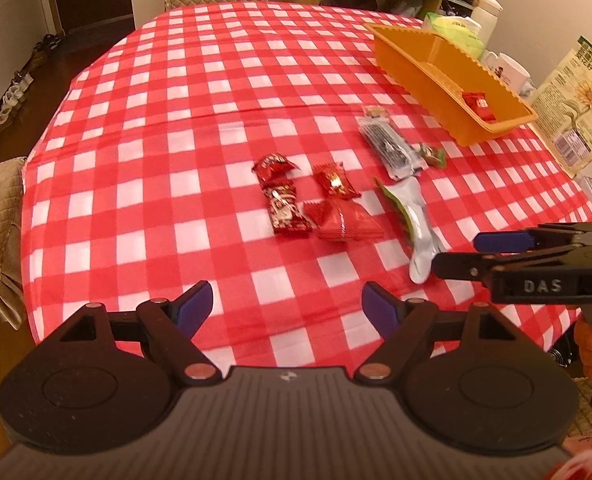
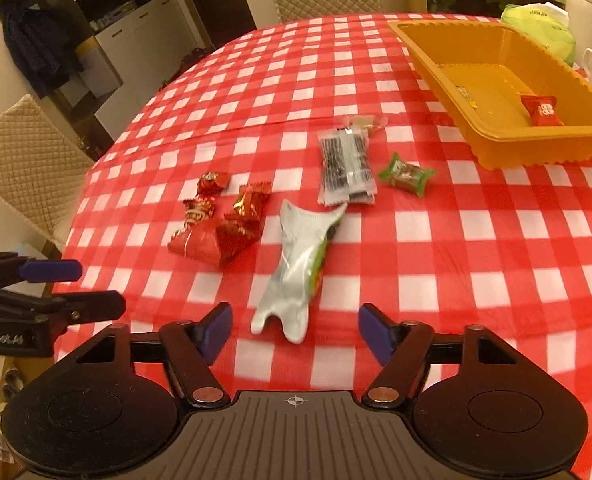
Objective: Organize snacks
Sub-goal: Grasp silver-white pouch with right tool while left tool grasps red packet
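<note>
Table: red-and-white checked cloth [image 1: 224, 92] carries everything; I work from its near edge.
Tray: orange tray [image 2: 543, 148] sits toward the far right corner of the table, with one red packet [image 2: 543, 109] already lying in its near right end.
Snacks left out: a cluster of red sweets [image 1: 319, 204] mid-table; a silver pouch [image 2: 296, 276] lying lengthwise toward me; a black-and-clear packet [image 2: 345, 172] beyond it; a green sweet [image 2: 407, 176] just right of that packet, nearest the tray; a small pale sweet [image 2: 361, 121] behind the packet, too blurred to tell more.
Right gripper: my right gripper [image 2: 294, 334] has its jaws apart, nothing pressed between the pads; the near end of the silver pouch lies in the gap, ahead of the tips, untouched as far as I can tell.
Left gripper: my left gripper [image 1: 288, 308] is spread wide and empty over bare cloth, with the red sweets well ahead of it.
Step in hand: I judge I am lining up the right gripper on the silver pouch; most of the sorting is not yet done.
Risk, pouch: the foil looks flat and slick, so a pinch on its thin flared end could slip off or only crumple it.
Risk, cloth: coming in low, the pads could catch the cloth, drag it and shift the snacks.
Risk, crowding: my grippers are near each other at the near edge; reaching for the red sweets could make them collide.
</note>
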Demonstrator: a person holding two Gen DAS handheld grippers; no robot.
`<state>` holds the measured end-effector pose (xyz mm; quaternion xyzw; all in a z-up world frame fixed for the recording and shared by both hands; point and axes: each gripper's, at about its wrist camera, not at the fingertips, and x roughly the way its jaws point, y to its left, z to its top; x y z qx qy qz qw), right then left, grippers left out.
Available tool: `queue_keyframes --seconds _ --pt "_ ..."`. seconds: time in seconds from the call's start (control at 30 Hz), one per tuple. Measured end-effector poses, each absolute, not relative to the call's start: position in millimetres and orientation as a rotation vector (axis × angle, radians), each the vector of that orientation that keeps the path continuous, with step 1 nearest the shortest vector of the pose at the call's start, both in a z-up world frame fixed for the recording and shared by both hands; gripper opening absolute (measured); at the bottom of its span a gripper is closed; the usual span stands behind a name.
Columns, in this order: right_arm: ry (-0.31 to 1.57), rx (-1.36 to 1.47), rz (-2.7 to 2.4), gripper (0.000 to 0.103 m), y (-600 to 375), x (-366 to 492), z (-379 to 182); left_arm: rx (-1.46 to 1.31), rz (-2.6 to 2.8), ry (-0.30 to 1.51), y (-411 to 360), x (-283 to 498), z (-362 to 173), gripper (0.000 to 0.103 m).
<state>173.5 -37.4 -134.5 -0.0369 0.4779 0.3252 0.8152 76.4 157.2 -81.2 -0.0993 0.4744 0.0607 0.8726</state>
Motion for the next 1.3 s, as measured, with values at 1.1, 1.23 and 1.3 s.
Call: queue_keyframes --seconds 1.1,1.23,1.3 --pt "1.01 -0.108 0.652 0.03 -35 197 -155 -0.125 -0.028 0.965 138 163 -92 0.068" --pt "1.012 -0.066 0.627 0.03 -51 196 -150 -0.111 -0.034 0.983 134 176 -100 0.054" --pt "1.016 -0.045 0.616 0.03 -59 195 -150 -0.109 -0.038 1.001 133 179 -105 0.044"
